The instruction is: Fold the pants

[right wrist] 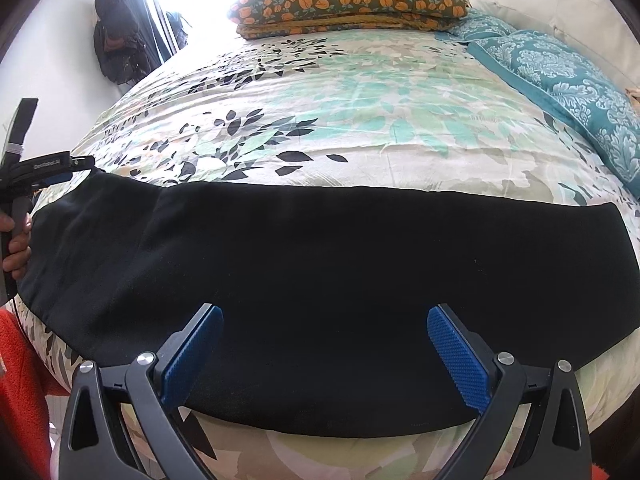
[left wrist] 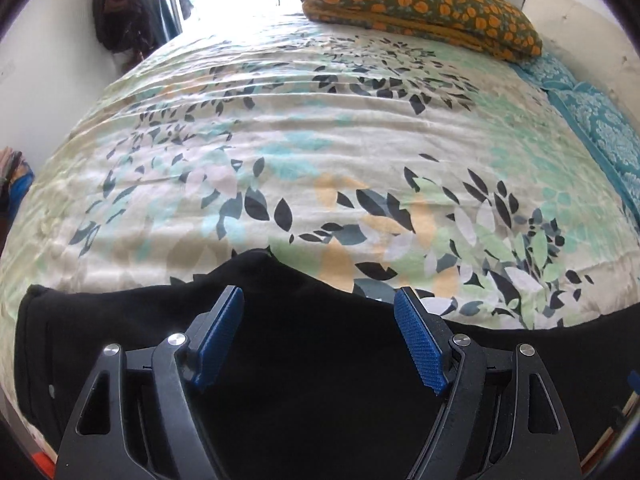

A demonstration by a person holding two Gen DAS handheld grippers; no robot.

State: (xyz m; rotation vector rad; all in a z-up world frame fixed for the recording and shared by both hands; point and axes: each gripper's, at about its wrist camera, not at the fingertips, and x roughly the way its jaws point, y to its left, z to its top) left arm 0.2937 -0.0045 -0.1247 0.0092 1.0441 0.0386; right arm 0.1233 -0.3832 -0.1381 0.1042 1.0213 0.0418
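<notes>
Pants [right wrist: 280, 248], black, lie flat as one long band across the near edge of your bed, on the leaf-print bedspread [right wrist: 340, 120]; nothing is folded over yet as far as both views show. Working left to right in the right wrist view: at the far left edge your left hand [right wrist: 18, 244] grips the handle of the left gripper [right wrist: 60, 168], whose tip sits at the upper left corner of the pants (contact there cannot be judged from this angle). Next, the dark cloth runs unbroken across the middle, its far edge nearly straight, its near edge sagging over the mattress side. At the bottom centre your right gripper [right wrist: 324, 344] hovers over the pants with its blue pads [right wrist: 456, 360] spread wide apart and no cloth pinched between them. To the right the pants end in a squared-off edge just short of the teal patterned pillows [right wrist: 560, 80]. In the left wrist view, again left to right: the left end of the pants [left wrist: 120, 340] fills the lower frame, a small peak of cloth rising just beyond the gripper, and the left gripper [left wrist: 320, 304] stands wide open above it, holding nothing. Farther back, an orange-flowered folded blanket [left wrist: 420, 4] rests at the far right of the bed, and a dark bag [left wrist: 120, 12] hangs on the wall at far left.
</notes>
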